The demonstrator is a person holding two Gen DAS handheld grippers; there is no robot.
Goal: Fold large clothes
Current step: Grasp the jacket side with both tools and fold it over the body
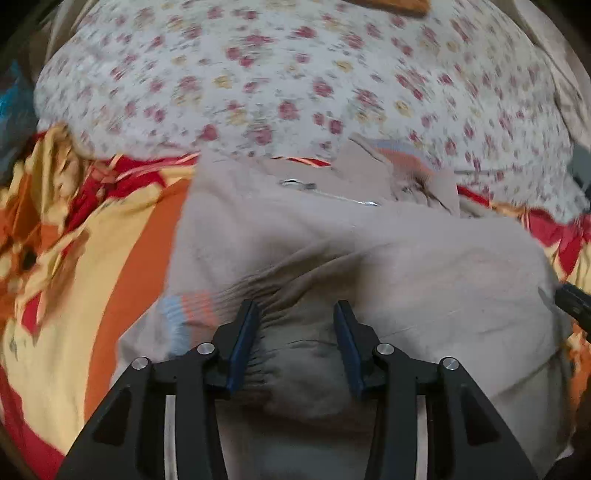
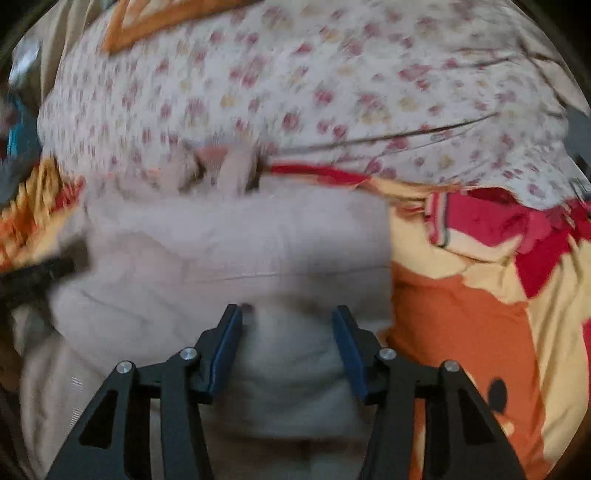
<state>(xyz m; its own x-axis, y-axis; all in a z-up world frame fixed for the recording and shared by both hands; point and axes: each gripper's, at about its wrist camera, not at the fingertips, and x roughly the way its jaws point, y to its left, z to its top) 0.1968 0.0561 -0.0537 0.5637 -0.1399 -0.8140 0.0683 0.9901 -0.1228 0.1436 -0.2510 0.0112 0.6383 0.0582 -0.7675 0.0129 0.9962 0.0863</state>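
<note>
A large beige jacket point(image 1: 332, 240) lies partly folded on the bed, its zipper point(image 1: 325, 194) across the far part and a blue-and-orange striped cuff point(image 1: 188, 314) at the near left. My left gripper point(image 1: 297, 306) hovers over a gathered ridge of the beige cloth with its jaws apart; the cloth lies under them and neither pad presses it. In the blurred right wrist view, the jacket point(image 2: 229, 236) fills the middle. My right gripper point(image 2: 287, 309) stands open above its near edge, gripping nothing. The other gripper's dark tip point(image 1: 572, 302) shows at the right edge, and the left one point(image 2: 40, 273) at the left.
Under the jacket is a blanket point(image 1: 110, 258) in red, orange and yellow, which spreads to the right point(image 2: 480, 314). Beyond it lies a white floral quilt point(image 1: 295, 74) point(image 2: 295, 92). An orange-edged cloth point(image 2: 147, 26) sits at the far top.
</note>
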